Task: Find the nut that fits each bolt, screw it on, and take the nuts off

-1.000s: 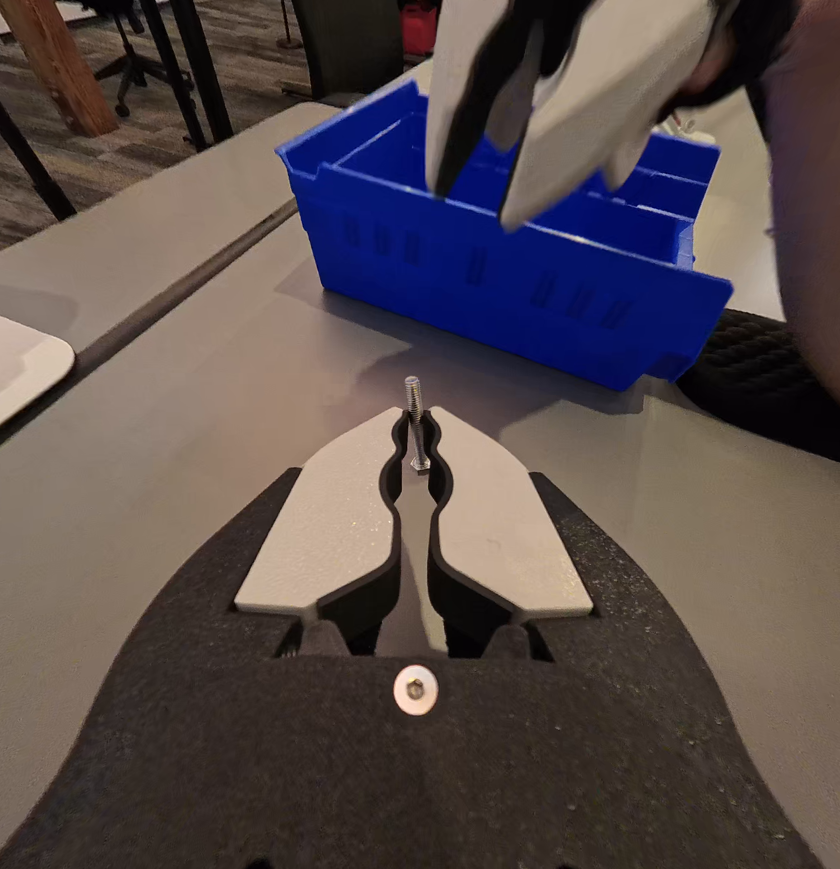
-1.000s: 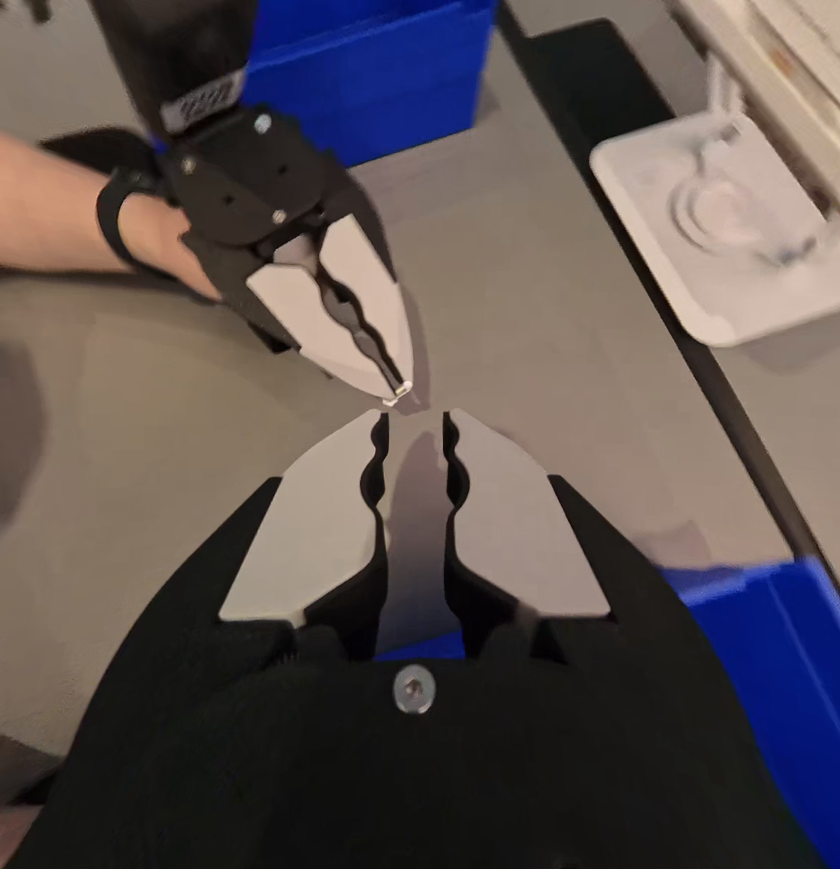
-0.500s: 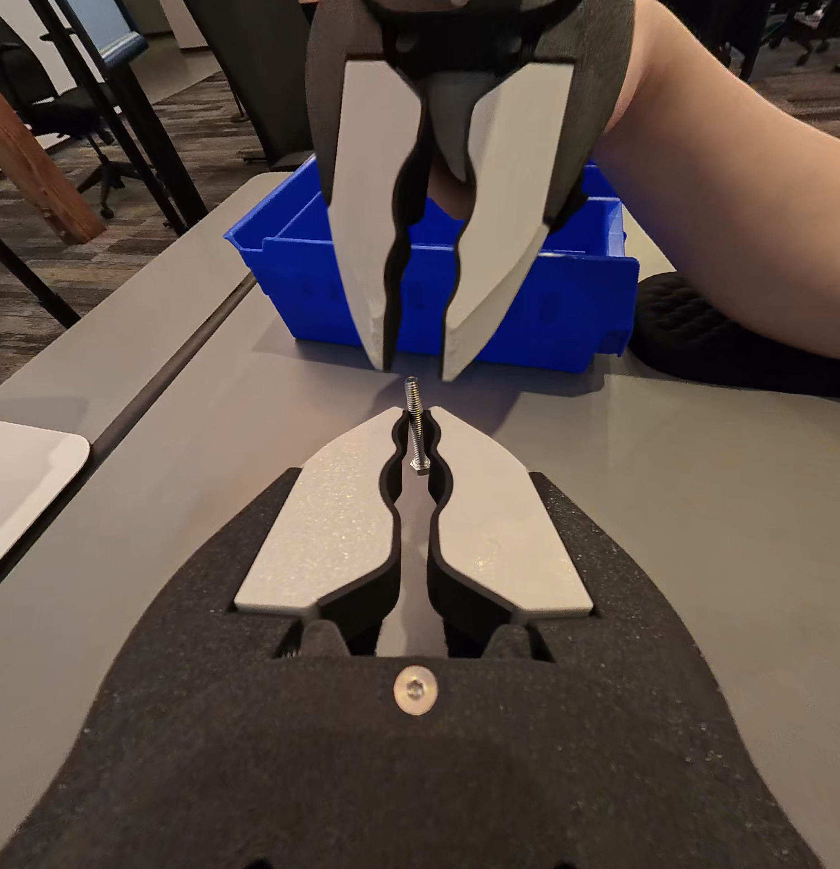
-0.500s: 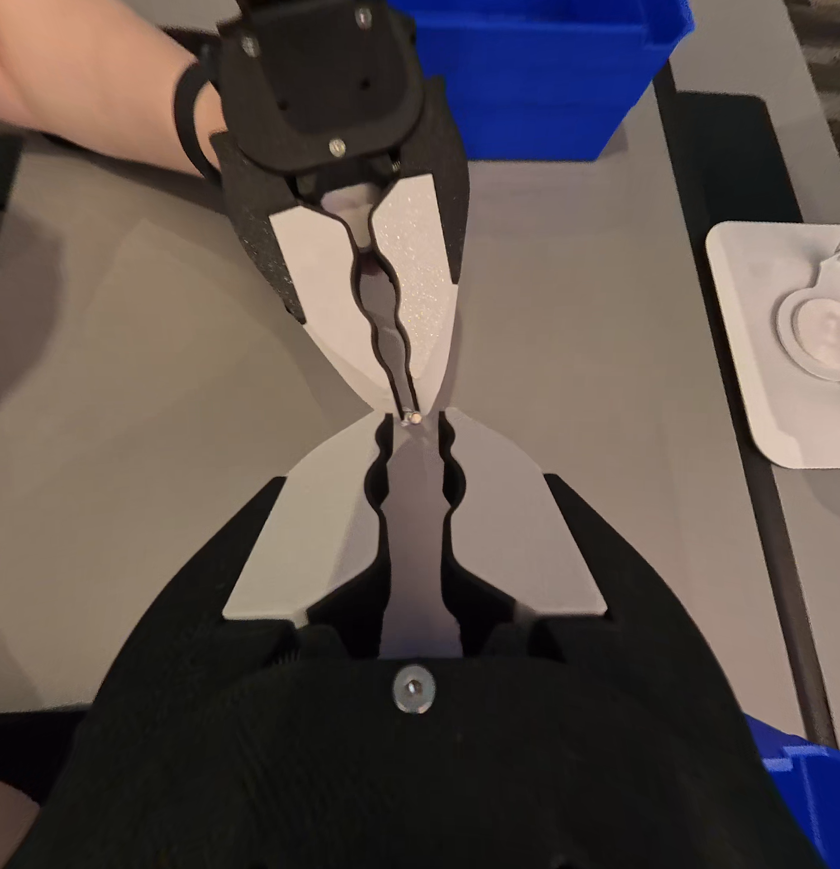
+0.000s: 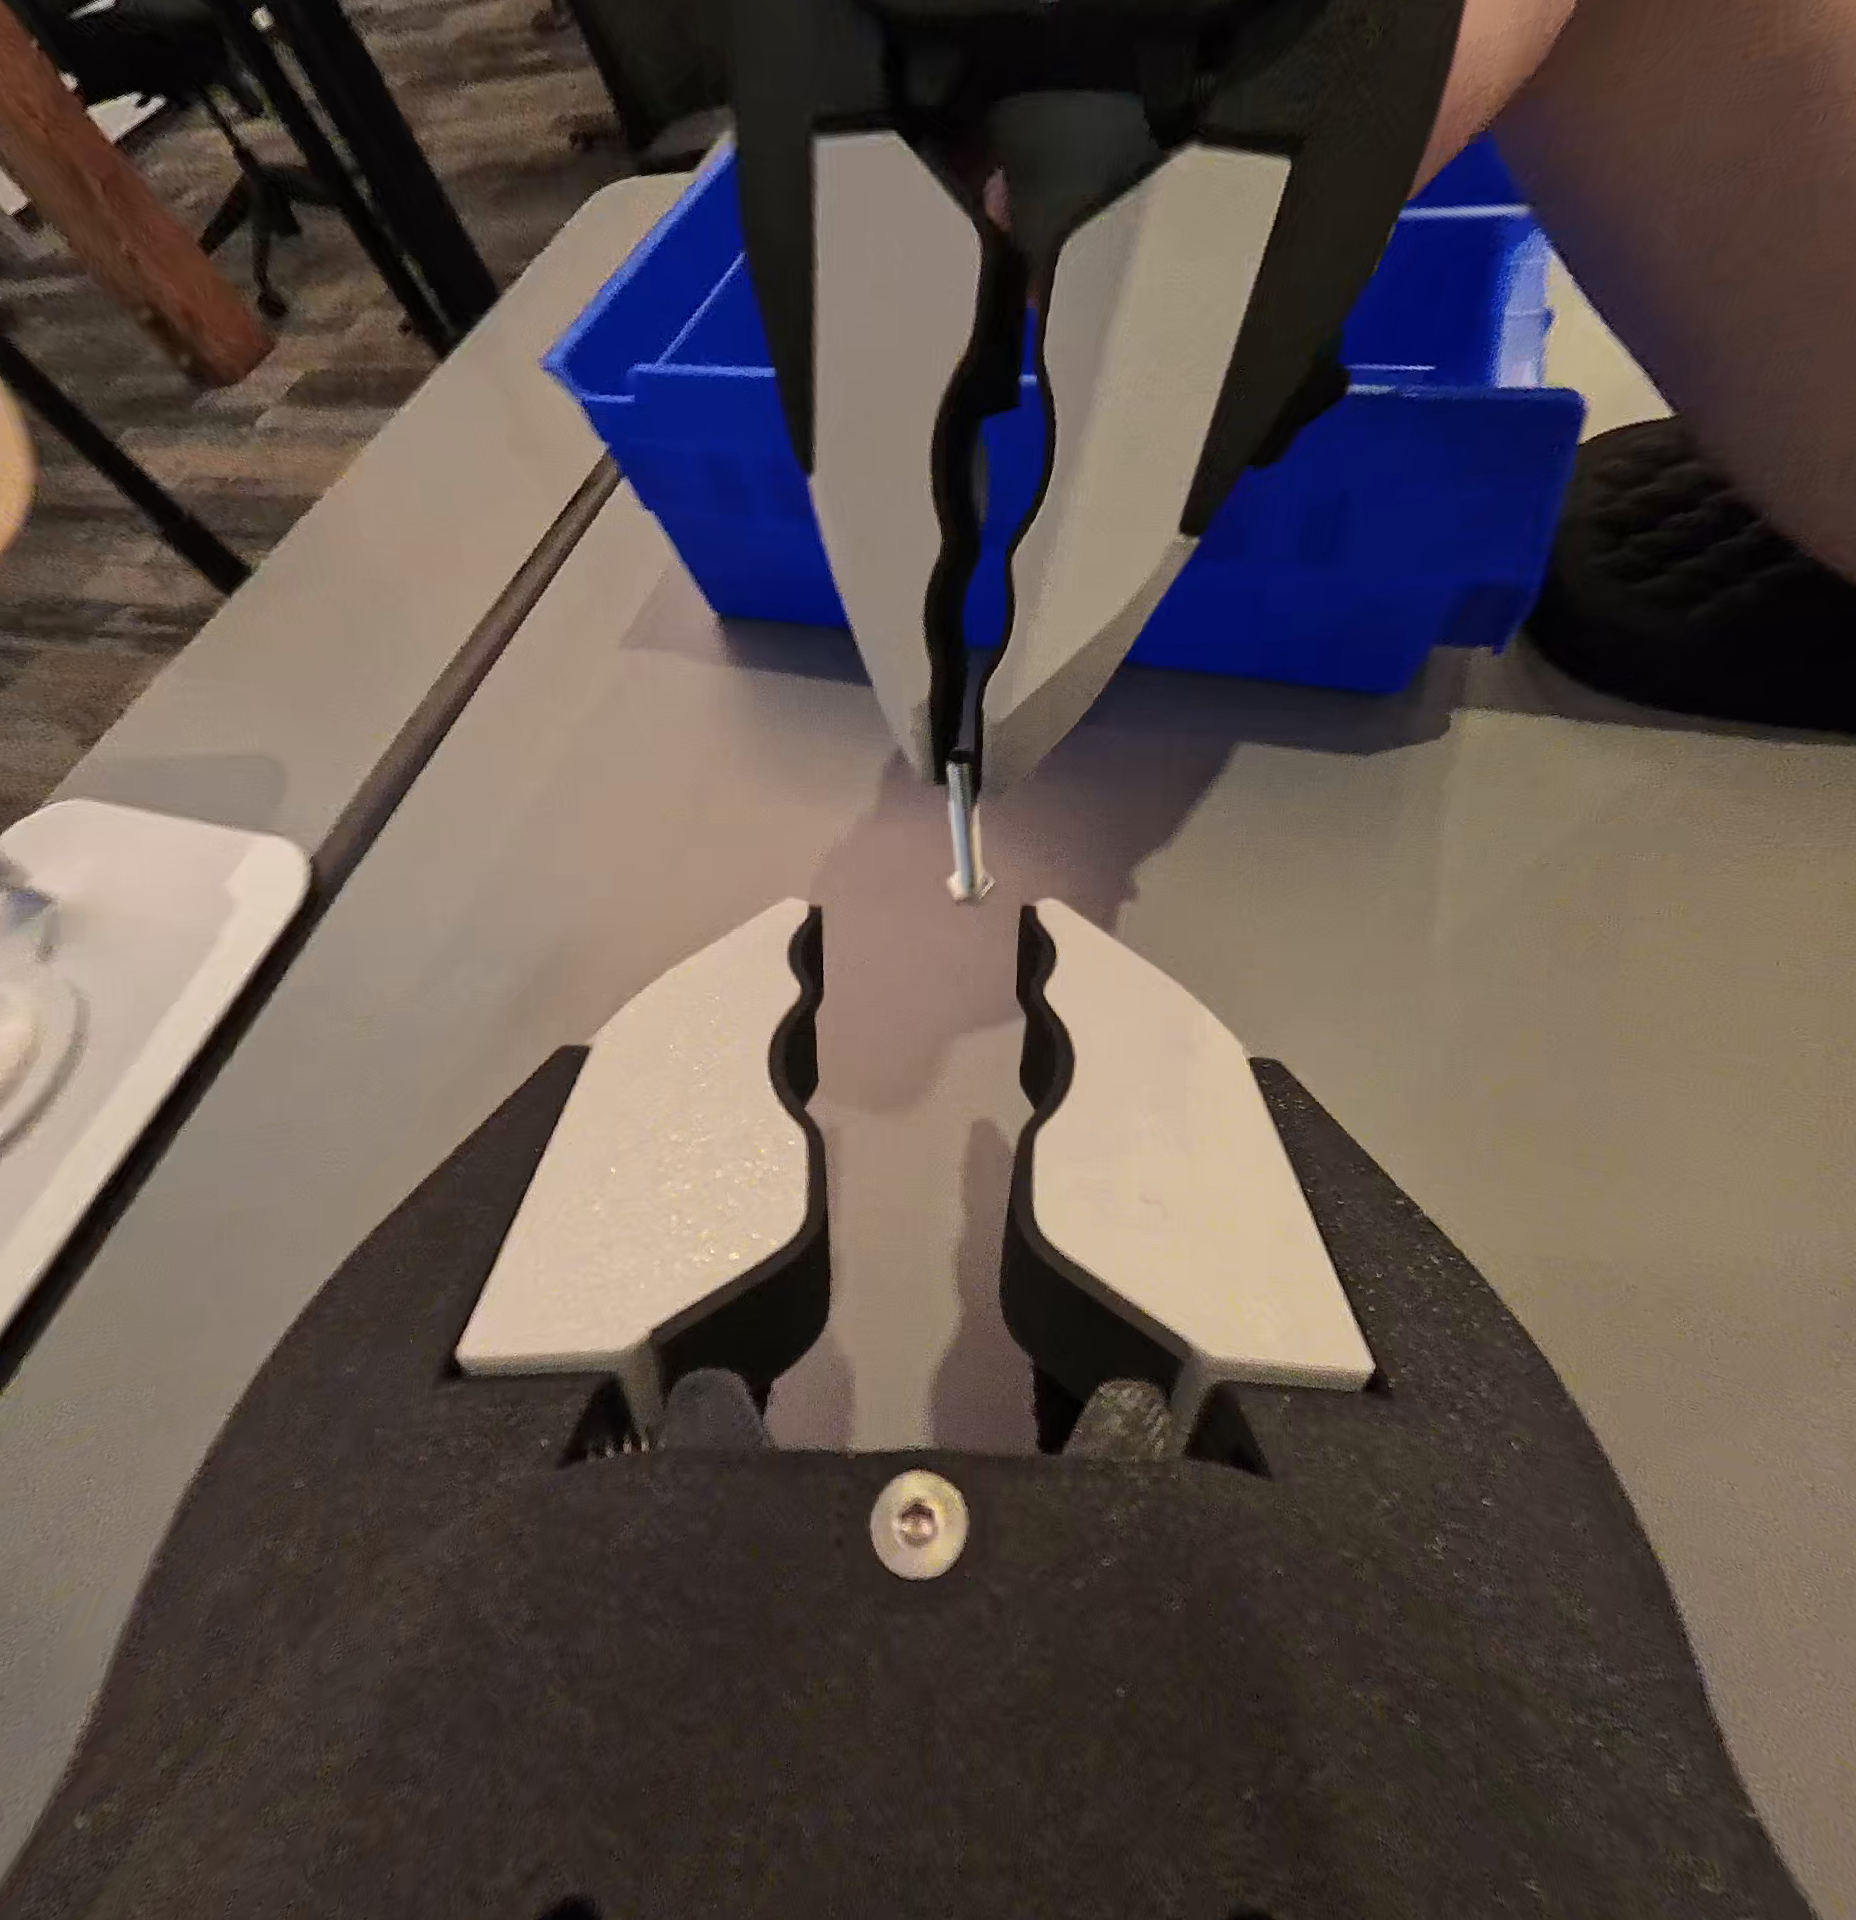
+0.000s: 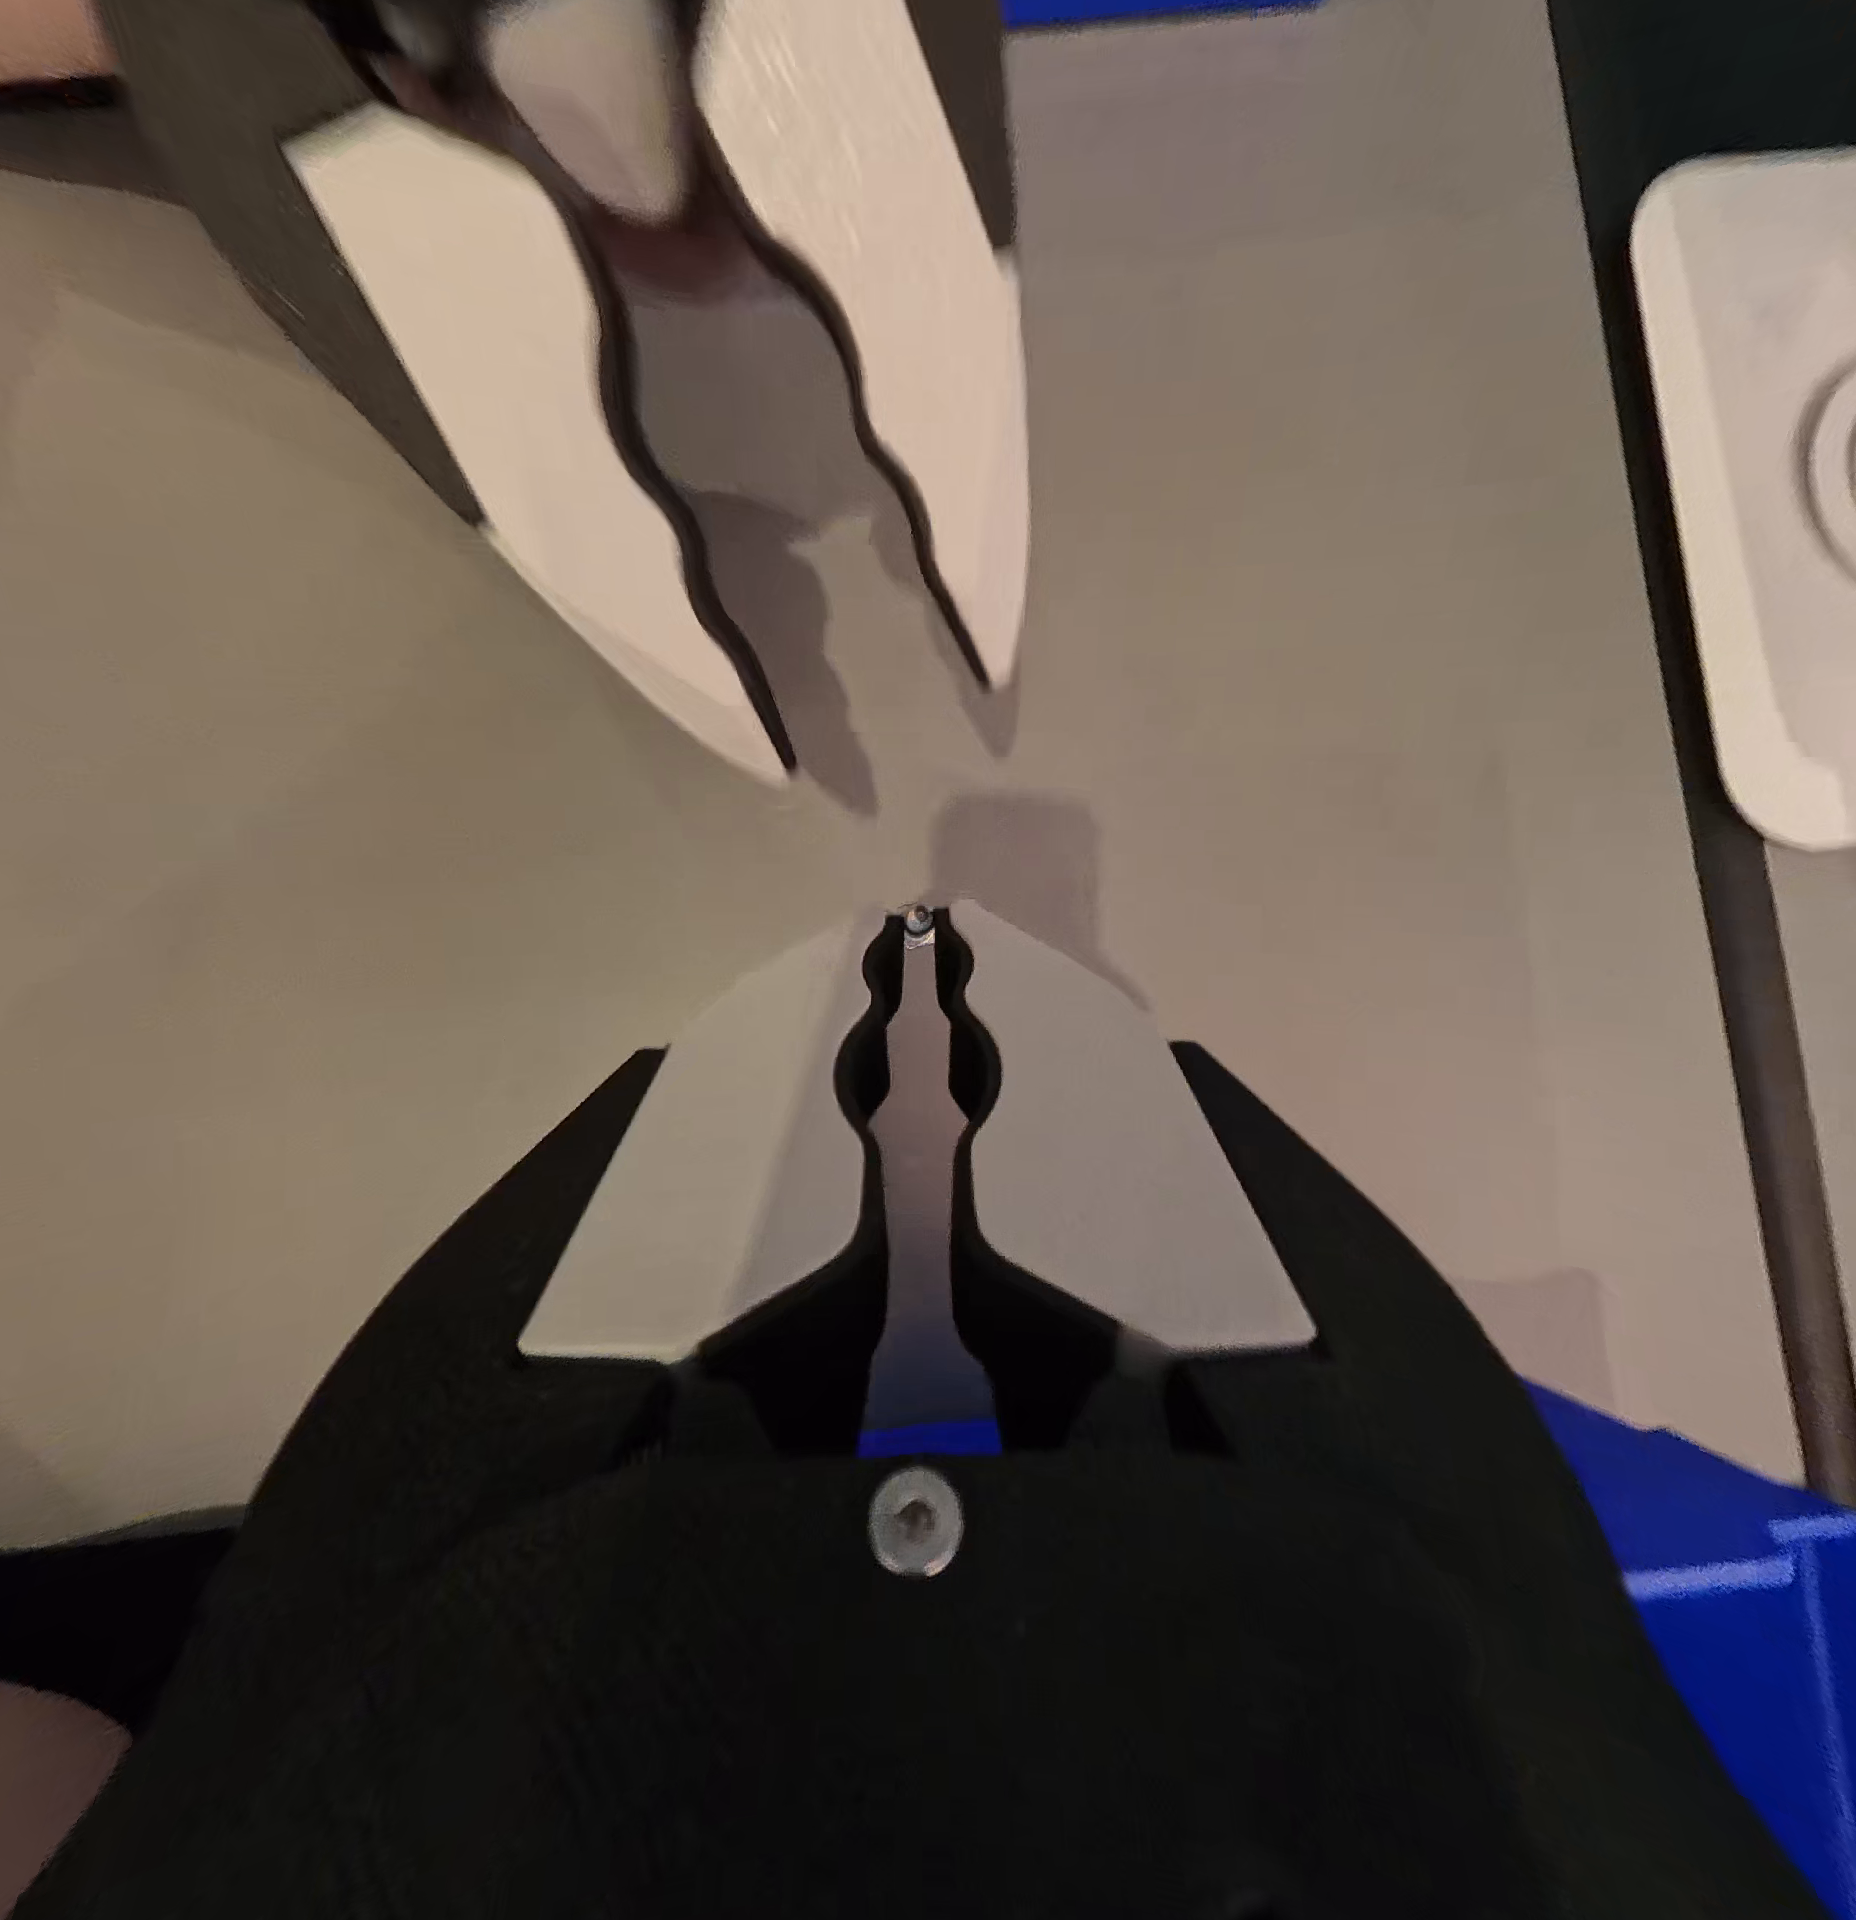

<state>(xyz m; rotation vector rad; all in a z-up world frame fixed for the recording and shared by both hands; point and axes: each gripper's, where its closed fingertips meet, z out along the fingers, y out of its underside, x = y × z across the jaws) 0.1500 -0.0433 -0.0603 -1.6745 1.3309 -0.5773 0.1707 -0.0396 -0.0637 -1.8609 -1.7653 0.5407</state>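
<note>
The small silver hex-head bolt [image 5: 963, 840] has changed hands: half a second ago it was pinched in the left gripper [image 5: 919, 914], and now it is clamped at its threaded end between the tips of the right gripper [image 5: 960, 764]. In the left wrist view, the left gripper's two pale grey, wavy-edged fingers [image 5: 685, 1143] stand apart with a wide gap between them and nothing in it, only the grey table [image 5: 1526, 1039] showing through. The bolt hangs from the right gripper just beyond the left fingertips, its hex head pointing toward the camera, clear of the left fingers and above the table surface. Behind the right gripper sits a blue plastic bin [image 5: 1339, 540], and to its right a black padded cushion [image 5: 1713, 603] lies under a person's bare forearm [image 5: 1734, 260]. A white tray [image 5: 176, 935] rests on the neighbouring table at the left edge. In the right wrist view, the right gripper [image 6: 919, 928] is narrowed almost shut, gripping the bolt [image 6: 917, 925] at its very tips, so only the bolt's end shows. Opposite it, the left gripper [image 6: 882, 727] appears blurred, its fingers spread and near the bolt but not touching it. A corner of a blue bin [image 6: 1755, 1590] shows at the lower right, and the white tray [image 6: 1776, 499] lies at the right edge.
</note>
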